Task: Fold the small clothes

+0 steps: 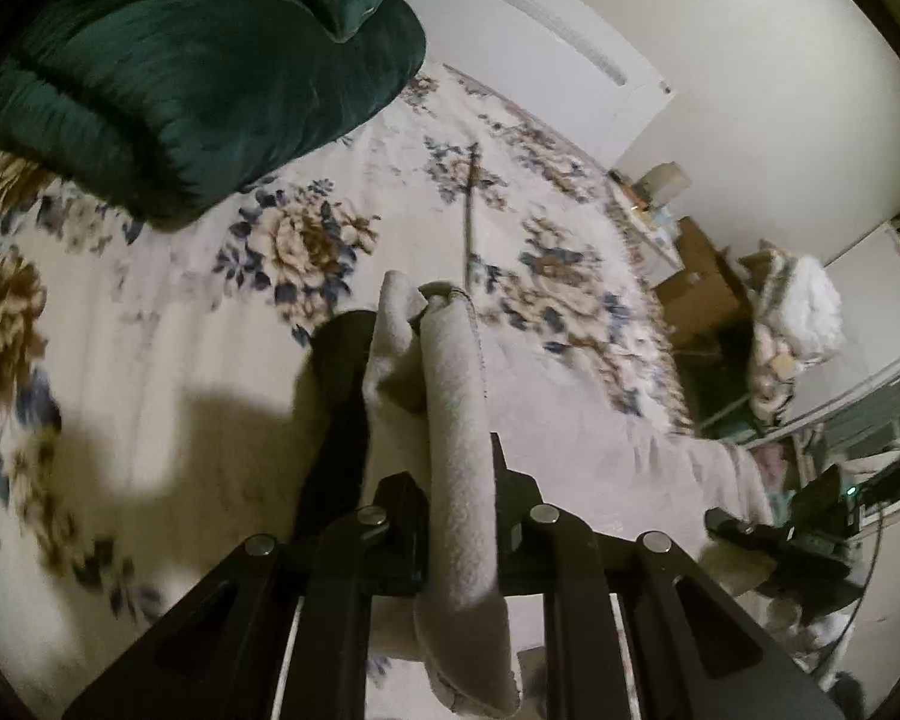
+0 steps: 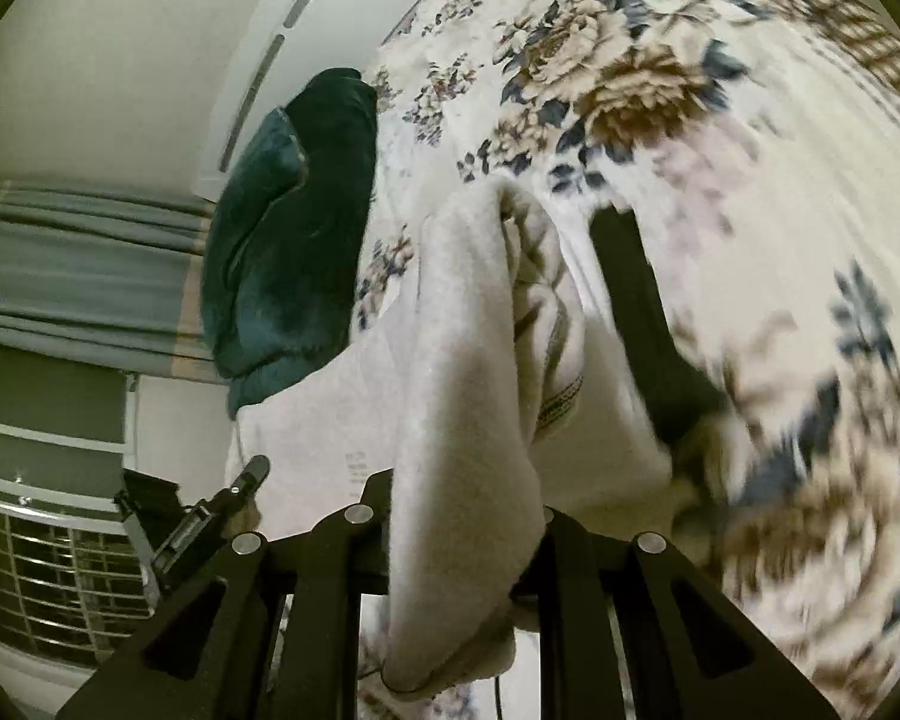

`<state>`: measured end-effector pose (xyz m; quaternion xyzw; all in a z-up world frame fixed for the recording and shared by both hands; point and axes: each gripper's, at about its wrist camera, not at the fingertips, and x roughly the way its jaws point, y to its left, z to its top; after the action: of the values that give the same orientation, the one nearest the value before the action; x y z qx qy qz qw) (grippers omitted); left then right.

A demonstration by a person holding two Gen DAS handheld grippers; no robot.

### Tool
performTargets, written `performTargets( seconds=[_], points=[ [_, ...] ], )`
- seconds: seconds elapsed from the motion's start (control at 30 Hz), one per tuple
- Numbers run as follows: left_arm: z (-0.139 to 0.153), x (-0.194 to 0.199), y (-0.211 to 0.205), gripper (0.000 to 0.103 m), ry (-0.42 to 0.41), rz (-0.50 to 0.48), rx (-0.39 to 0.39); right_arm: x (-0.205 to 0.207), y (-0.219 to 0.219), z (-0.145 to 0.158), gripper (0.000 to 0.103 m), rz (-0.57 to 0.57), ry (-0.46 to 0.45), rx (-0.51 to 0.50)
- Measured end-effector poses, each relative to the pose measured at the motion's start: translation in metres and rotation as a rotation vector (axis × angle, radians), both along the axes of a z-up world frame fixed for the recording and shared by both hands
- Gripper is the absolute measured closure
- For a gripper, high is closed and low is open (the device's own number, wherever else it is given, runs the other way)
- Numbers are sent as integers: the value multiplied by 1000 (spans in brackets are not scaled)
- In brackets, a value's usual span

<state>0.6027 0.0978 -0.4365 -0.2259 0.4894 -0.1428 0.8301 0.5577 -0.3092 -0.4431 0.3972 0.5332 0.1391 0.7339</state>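
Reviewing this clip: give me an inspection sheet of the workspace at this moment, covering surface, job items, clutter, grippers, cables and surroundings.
Surface: floral blanket spread over a bed.
Job's things: pale fleece garment bunched and lifted, strung between both grippers.
Clutter: dark green cushion on the blanket; thin dark stick-like object, unclear what.
Grippers: left gripper and right gripper each clamped on a garment fold.
Cables: nothing seen for certain.
Surroundings: white wall, grey curtain, cardboard boxes beside the bed.

Close wrist views, sharing floral bedspread (image 1: 150,360)
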Motion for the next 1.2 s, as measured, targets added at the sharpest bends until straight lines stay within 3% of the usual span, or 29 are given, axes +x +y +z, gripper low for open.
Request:
performTargets(
  seconds=[0.17,0.3,0.4,0.47,0.5,0.53,0.57,0.6,0.63,0.77,0.93,1.2],
  points=[
    [-44,25,-20,90,47,-31,153,40,6,-40,86,31,52,-119],
    [-49,22,-29,85,48,-18,251,46,11,-49,83,66,74,-244],
    [-40,16,-37,75,27,-2,352,47,22,-39,68,114,72,-400],
    [-30,8,-44,67,-12,17,434,43,31,-29,39,126,54,-530],
    [-27,5,-46,61,-28,23,453,39,37,-23,34,134,39,-607],
    [-23,1,-48,40,-44,29,476,35,39,-20,27,134,38,-645],
    [-19,-4,-51,27,-55,34,499,29,44,-17,18,129,36,-705],
    [-15,-9,-54,6,-61,37,511,24,47,-14,12,126,33,-743],
    [-12,-12,-56,1,-64,40,519,17,50,-11,3,124,29,-785],
    [1,-31,-65,0,-66,45,528,-11,64,3,0,116,19,-937],
    [20,-53,-73,0,-67,57,558,-46,73,34,0,74,-6,-1053],
    [87,-103,-81,0,-85,78,563,-108,80,124,0,-1,-73,-1072]
  ],
)
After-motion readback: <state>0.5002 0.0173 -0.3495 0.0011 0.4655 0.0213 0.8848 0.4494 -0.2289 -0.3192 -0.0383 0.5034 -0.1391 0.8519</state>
